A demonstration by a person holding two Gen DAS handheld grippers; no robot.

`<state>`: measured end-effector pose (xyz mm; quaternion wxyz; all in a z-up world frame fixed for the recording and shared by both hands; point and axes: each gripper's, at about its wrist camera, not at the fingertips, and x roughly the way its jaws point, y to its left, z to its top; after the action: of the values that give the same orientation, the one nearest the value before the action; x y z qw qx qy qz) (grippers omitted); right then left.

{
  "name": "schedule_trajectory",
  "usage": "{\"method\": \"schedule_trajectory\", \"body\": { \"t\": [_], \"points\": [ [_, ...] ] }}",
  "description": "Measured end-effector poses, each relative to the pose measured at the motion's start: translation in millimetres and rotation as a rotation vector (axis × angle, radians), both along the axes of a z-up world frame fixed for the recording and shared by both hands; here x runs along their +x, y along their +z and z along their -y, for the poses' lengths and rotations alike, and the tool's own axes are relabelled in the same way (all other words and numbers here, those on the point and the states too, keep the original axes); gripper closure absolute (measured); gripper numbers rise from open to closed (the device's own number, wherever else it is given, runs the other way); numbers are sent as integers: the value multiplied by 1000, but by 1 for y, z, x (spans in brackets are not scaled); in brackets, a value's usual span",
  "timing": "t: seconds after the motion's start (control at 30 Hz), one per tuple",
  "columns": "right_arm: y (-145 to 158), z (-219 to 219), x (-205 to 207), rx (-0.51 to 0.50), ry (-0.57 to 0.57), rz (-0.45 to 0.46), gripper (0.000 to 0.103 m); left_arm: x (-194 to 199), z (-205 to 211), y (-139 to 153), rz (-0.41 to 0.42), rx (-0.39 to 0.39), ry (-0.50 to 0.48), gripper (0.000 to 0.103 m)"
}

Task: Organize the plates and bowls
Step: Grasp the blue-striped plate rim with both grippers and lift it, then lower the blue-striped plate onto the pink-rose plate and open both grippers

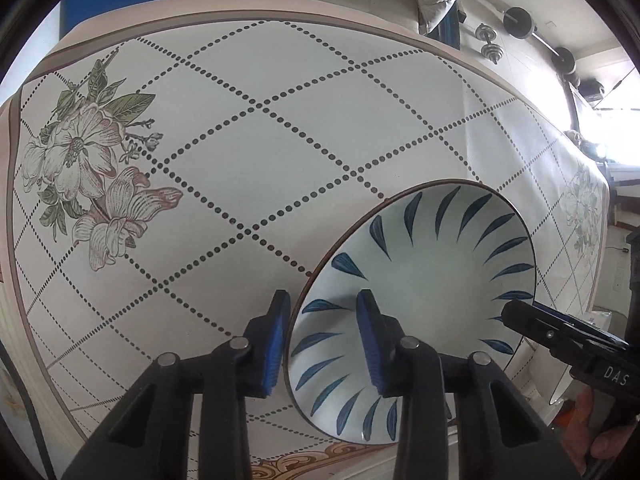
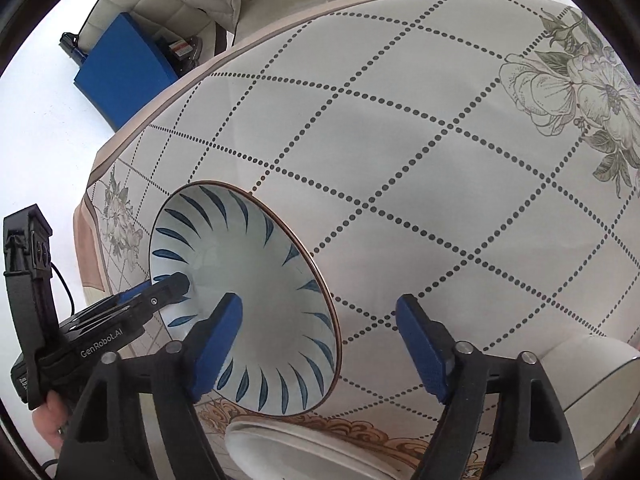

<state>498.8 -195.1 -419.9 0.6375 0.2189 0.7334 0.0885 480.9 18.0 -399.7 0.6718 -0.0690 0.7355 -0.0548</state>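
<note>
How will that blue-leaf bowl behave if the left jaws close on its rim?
The bowl looks like glazed ceramic, so probably stiff but slippery against the pads. It is wide and flared, so gripped at one edge it may droop or pivot. It would likely chip if dropped on the table.

Table covered by a white tablecloth (image 1: 280,140) with dotted diamond grid, beige border band, floral prints at the corners. On it near the front edge: a white ceramic bowl with blue leaf strokes and a brown rim (image 2: 248,280), a plain white plate (image 2: 304,452) at the very front edge just beside that bowl, and a white bowl with a dark rim line (image 2: 592,376) toward the front right, apart from the plate.
</note>
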Motion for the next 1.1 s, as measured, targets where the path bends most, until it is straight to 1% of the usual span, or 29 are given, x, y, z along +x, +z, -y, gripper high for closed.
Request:
{"method": "schedule_trajectory", "body": {
  "t": [0.03, 0.07, 0.13, 0.17, 0.2, 0.23, 0.3, 0.47, 0.5, 0.57, 0.63, 0.7, 0.77, 0.8, 0.87, 0.93, 1.0, 1.1],
  "points": [
    [-3, 0, 0, 15, -5, -9, 49, 0, 0, 0, 5, -5, 2, 72],
    [-4, 1, -2, 25, -7, -13, 53, -1, 1, 0, 10, -6, 0, 72],
    [-8, -1, -3, 15, 3, -14, 65, -3, 0, 1, 20, -5, -7, 74],
    [-10, -5, -3, 9, 14, -16, 69, -3, -1, 1, 25, -6, -10, 75],
    [-10, -5, -4, 2, 19, -13, 75, -4, -1, 2, 29, -7, -12, 76],
    [-10, -6, -4, 0, 26, -10, 78, -5, -2, 1, 33, -7, -15, 76],
    [-11, -9, -4, -28, 42, -9, 83, -9, -4, 4, 43, -8, -20, 77],
    [-10, -11, -4, -37, 54, 0, 83, -11, -1, 5, 55, 1, -49, 77],
    [-10, -14, -2, -39, 64, 2, 83, -10, -2, 3, 47, -7, -54, 75],
    [-11, -14, -2, -32, 75, -7, 83, -13, -7, -2, 10, -62, -54, 72],
    [-15, -13, -2, -3, 82, -33, 83, -16, -11, -2, 17, -89, -58, 72],
    [-18, -7, -3, 33, 50, -51, 83, -16, -14, -2, 15, -104, -38, 73],
    [-20, -3, -3, 51, 27, -63, 83, -17, -13, -1, 14, -98, -28, 74],
    [-20, -3, -2, 49, 33, -61, 83, -18, -10, -1, 17, -77, -37, 76],
    [-19, -7, -3, 27, 44, -47, 83, -20, -4, 3, 34, -37, -53, 76],
    [-16, -12, -3, -9, 74, -25, 85, -22, -4, 5, 27, -20, -45, 79],
    [-14, -17, -5, -31, 84, -15, 84, -24, -4, 9, 38, -7, -40, 82],
    [-10, -18, -8, -24, 87, 0, 86, -28, -6, 15, 54, 18, -44, 83]
  ]
}}
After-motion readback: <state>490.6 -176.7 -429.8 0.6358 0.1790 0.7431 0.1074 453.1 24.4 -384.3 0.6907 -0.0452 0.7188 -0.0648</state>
